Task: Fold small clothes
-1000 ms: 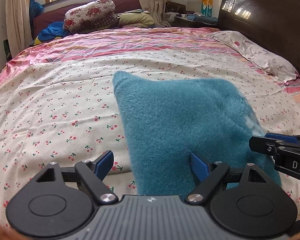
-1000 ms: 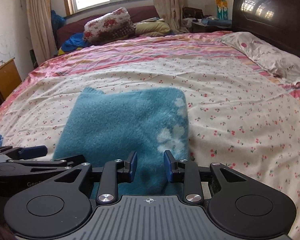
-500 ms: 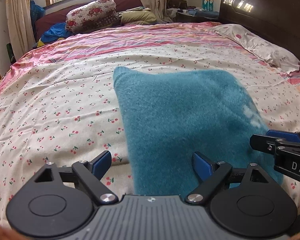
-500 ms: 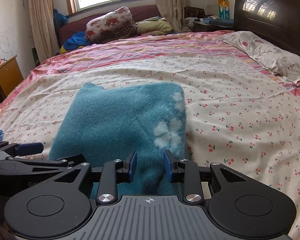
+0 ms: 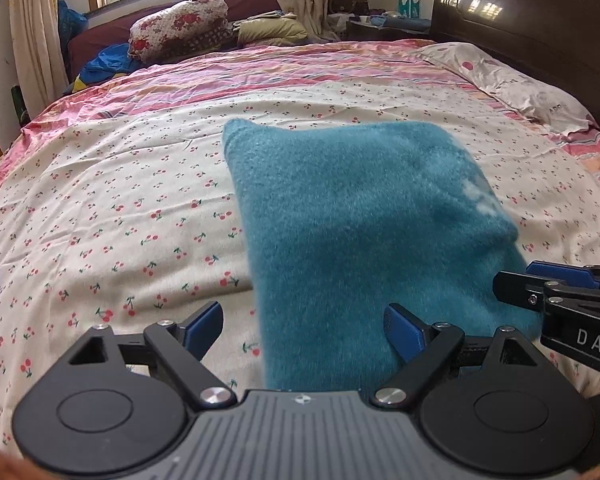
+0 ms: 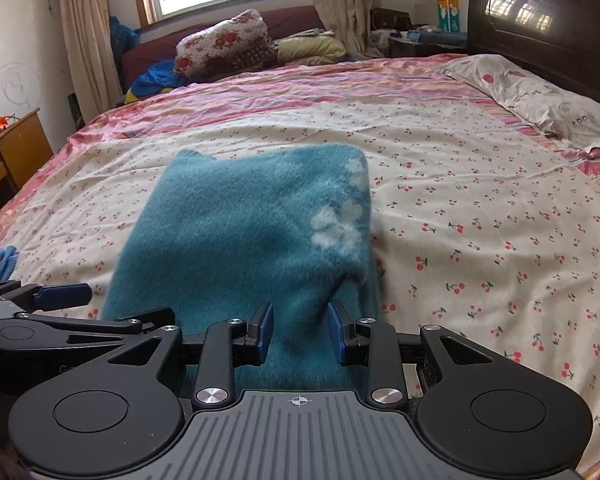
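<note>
We are holding 2 hand-held grippers low over the near end of a fuzzy teal fleece garment (image 5: 364, 232) that is lying flat on the bed's cream cherry-print sheet (image 5: 112, 200), with a white flower pattern (image 6: 336, 228) showing along its right edge. Our left hand-held gripper (image 5: 303, 330) is standing with its blue pads wide apart, straddling the garment's near left edge: one pad is hovering over bare sheet, the other over teal fleece, and neither is pressing on anything. Our right hand-held gripper (image 6: 299, 334) is showing a narrower gap, and a raised ridge of the fleece is sitting between its pads; we cannot tell whether the pads are actually pinching it. Beyond the garment, a pale spotted pillow (image 6: 540, 100) is resting against the dark wooden headboard (image 6: 540, 20).
</note>
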